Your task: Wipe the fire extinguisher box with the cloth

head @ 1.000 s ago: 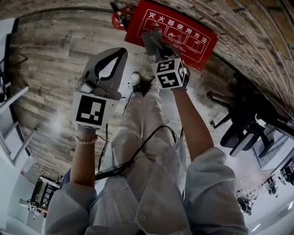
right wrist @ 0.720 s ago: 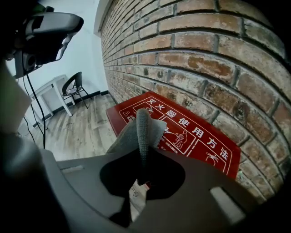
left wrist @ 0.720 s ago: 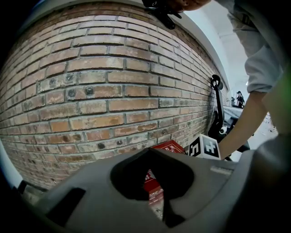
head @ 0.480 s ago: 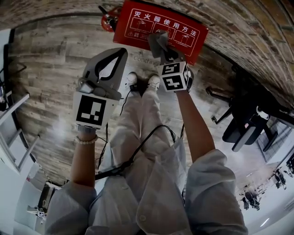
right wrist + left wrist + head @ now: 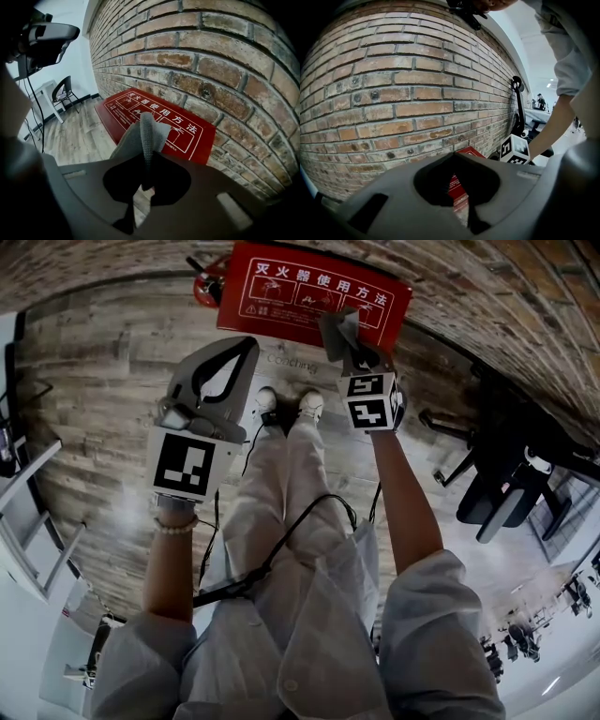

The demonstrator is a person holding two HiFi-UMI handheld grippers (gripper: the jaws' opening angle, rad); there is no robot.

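Observation:
The red fire extinguisher box (image 5: 281, 292) with white print lies at the foot of the brick wall. A grey cloth (image 5: 337, 332) hangs pinched in my right gripper (image 5: 347, 348), which is shut on it. The cloth rests over the box's near right part. In the right gripper view the cloth (image 5: 146, 133) stands folded in front of the box (image 5: 194, 140). My left gripper (image 5: 246, 348) is held up left of it, shut and holding nothing. In the left gripper view a strip of the box (image 5: 457, 186) shows through the gap of that gripper (image 5: 457, 157).
A red extinguisher (image 5: 202, 282) stands at the box's left end. The brick wall (image 5: 487, 296) runs along the far side. A black chair (image 5: 506, 493) is at the right. My shoes (image 5: 286, 404) stand just short of the box, and a cable (image 5: 281, 549) hangs down.
My right gripper has carried the cloth to the right along the box, from its left-middle to its right part. The left gripper has stayed in place.

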